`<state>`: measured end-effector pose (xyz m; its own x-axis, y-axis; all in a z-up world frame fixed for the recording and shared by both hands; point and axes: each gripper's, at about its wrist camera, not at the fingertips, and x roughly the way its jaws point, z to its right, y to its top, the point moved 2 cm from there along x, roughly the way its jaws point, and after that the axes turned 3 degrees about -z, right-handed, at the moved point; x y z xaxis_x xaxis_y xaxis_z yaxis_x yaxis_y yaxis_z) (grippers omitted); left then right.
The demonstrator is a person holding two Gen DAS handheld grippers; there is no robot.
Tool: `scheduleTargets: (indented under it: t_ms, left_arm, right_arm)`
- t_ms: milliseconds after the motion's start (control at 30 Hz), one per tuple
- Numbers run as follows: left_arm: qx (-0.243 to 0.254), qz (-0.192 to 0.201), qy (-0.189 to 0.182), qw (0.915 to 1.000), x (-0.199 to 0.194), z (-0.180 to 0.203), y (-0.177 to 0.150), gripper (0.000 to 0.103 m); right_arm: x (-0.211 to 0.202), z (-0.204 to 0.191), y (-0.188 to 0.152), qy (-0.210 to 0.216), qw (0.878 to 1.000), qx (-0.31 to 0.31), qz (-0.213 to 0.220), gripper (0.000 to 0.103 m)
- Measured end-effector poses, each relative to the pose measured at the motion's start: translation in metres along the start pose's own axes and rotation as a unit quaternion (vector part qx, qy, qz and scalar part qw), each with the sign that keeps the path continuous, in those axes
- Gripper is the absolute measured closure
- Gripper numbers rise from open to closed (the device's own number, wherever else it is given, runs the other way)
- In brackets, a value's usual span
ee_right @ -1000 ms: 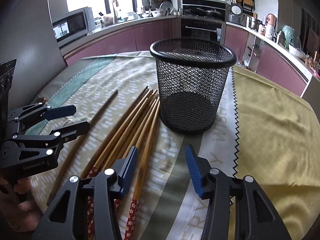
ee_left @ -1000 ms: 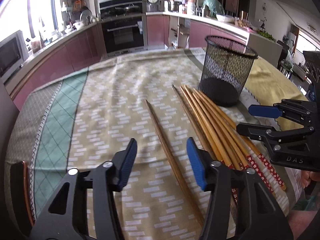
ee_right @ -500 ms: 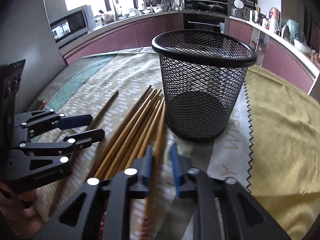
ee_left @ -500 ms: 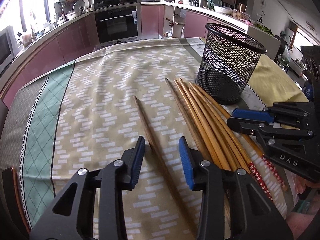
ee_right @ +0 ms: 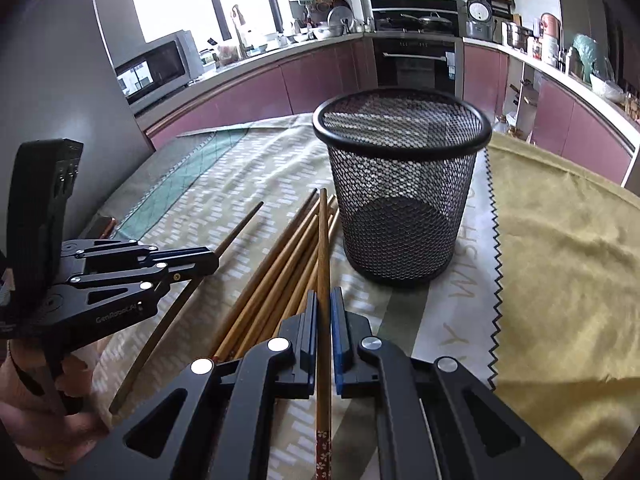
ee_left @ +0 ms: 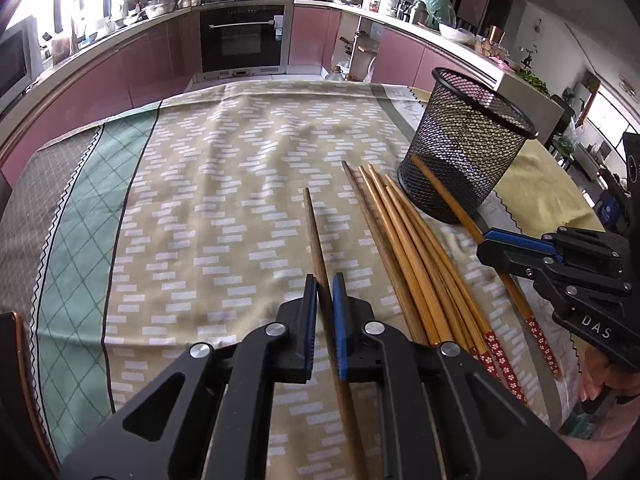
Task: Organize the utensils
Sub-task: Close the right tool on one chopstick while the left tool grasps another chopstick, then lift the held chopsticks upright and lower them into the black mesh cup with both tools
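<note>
My left gripper (ee_left: 325, 285) is shut on a dark brown chopstick (ee_left: 314, 232) that points away over the tablecloth. My right gripper (ee_right: 324, 300) is shut on a light wooden chopstick (ee_right: 323, 240) with a red flowered end; its tip is close to the black mesh holder (ee_right: 402, 192). Several more wooden chopsticks (ee_left: 404, 240) lie side by side on the cloth between the two grippers. The mesh holder (ee_left: 466, 148) stands upright at the right in the left wrist view. The right gripper (ee_left: 486, 242) and its held chopstick show there too.
A patterned tablecloth (ee_left: 208, 200) with a green band covers the table, with a yellow cloth (ee_right: 560, 264) on the right. The left gripper (ee_right: 214, 260) shows in the right wrist view. Kitchen counters and an oven lie beyond the table's far edge.
Both grippers were open above the chopsticks, then dropped and closed. The left now grips the dark chopstick; the right grips a light one and has lifted it off the pile.
</note>
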<state>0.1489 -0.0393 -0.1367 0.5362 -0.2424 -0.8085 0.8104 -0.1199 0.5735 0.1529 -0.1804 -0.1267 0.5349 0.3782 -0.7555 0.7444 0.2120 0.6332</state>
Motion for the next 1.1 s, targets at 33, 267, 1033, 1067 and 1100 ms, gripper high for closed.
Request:
scheduleTargets:
  t_ms: [33,267,1033,1067,1100]
  left_arm:
    - [0.002,0.004,-0.002,1.0,-0.004,0.0,0.0,0.095]
    - [0.021,0.037,-0.025,0.9988,-0.039,0.007,0.007,0.095]
    - [0.056,0.184,-0.098,0.9765,-0.166,0.039,0.074,0.096]
    - [0.056,0.186,-0.101,0.9756,-0.168,0.041,0.079,0.096]
    - [0.055,0.19,-0.104,0.9747,-0.17,0.042,0.084,0.096]
  right_arm:
    - [-0.003,-0.002,0.0,0.002,1.0,-0.003,0.004,0.097]
    - [-0.037,-0.005,0.005,0.015,0.999,-0.011,0.051,0.097]
    - [-0.119,0.013,0.058,0.027,0.981,-0.019,0.191,0.097]
    - [-0.122,0.013,0.06,0.026,0.98,-0.021,0.196,0.097]
    - [-0.126,0.014,0.065,0.028,0.979,-0.024,0.201,0.097]
